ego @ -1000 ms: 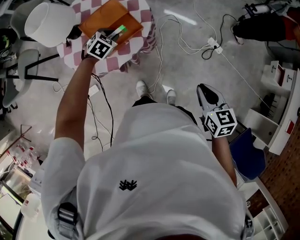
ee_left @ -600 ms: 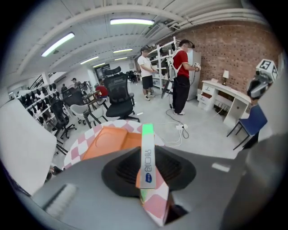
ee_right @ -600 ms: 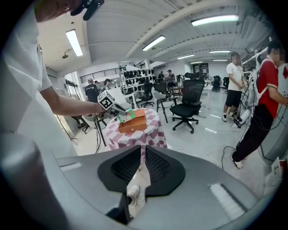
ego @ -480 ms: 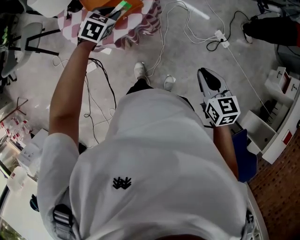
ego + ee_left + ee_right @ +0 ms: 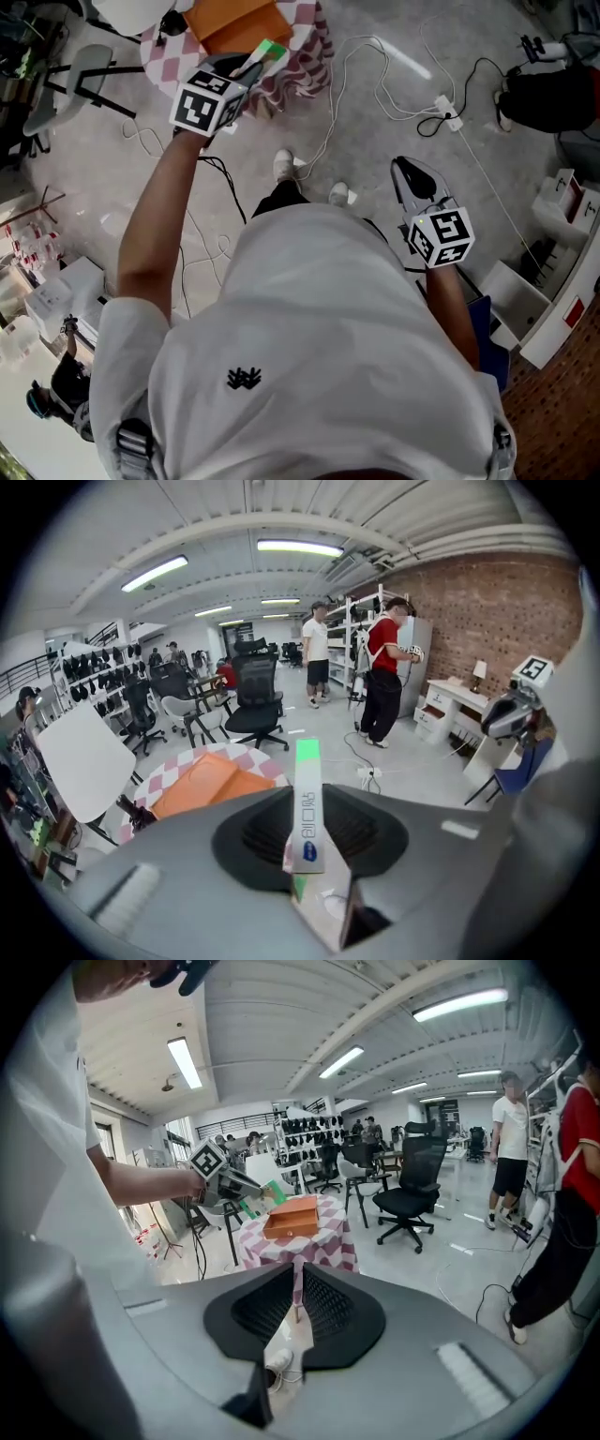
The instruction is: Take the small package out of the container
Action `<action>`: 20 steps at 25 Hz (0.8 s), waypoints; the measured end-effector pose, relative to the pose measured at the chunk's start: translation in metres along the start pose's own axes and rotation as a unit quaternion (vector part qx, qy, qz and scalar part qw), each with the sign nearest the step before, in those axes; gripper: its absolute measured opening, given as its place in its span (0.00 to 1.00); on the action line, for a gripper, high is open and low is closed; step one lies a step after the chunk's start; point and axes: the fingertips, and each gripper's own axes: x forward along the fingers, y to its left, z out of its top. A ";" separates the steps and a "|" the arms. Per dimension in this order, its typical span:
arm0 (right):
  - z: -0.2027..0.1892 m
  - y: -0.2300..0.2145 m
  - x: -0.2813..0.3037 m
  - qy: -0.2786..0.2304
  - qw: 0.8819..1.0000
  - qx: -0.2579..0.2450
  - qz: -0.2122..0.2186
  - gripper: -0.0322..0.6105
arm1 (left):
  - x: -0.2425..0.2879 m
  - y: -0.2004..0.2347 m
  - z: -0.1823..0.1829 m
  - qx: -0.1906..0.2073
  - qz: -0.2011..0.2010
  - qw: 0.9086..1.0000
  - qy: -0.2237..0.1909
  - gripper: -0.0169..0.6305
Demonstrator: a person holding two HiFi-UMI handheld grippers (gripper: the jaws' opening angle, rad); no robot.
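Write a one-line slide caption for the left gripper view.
Left gripper clamps the small green-tipped package, out of the orange container on the checked table beyond.

head view steeply down, gripper views forward, sharing orange container (image 5: 230, 23)

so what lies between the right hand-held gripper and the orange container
Head view: open floor with a white cable and the person's shoes, then the checkered tablecloth under the container.

Right gripper (image 5: 297, 1269), jaws nearly together on nothing, orange container (image 5: 292, 1217) in the middle of a checkered table (image 5: 323, 1247), left gripper (image 5: 251, 1190) clamping a small package (image 5: 266, 1192) by the table's left edge
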 end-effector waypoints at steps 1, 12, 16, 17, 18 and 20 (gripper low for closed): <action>-0.002 0.001 -0.003 0.000 1.000 -0.003 0.004 0.10 | -0.006 -0.009 0.001 -0.003 0.000 1.000 -0.003 0.26; -0.013 0.004 -0.027 -0.014 0.999 -0.031 0.041 0.09 | -0.064 -0.101 0.000 -0.020 0.000 1.000 -0.024 0.26; -0.017 0.010 -0.036 -0.018 0.998 -0.038 0.052 0.09 | -0.079 -0.126 -0.008 -0.016 0.003 1.000 -0.022 0.26; -0.018 0.011 -0.038 -0.019 0.998 -0.039 0.055 0.09 | -0.083 -0.132 -0.010 -0.017 0.003 1.000 -0.022 0.26; -0.019 0.012 -0.041 -0.020 0.997 -0.040 0.057 0.09 | -0.086 -0.138 -0.011 -0.018 0.002 1.000 -0.023 0.26; -0.020 0.013 -0.045 -0.022 0.997 -0.042 0.060 0.09 | -0.092 -0.148 -0.010 -0.018 0.002 1.000 -0.026 0.26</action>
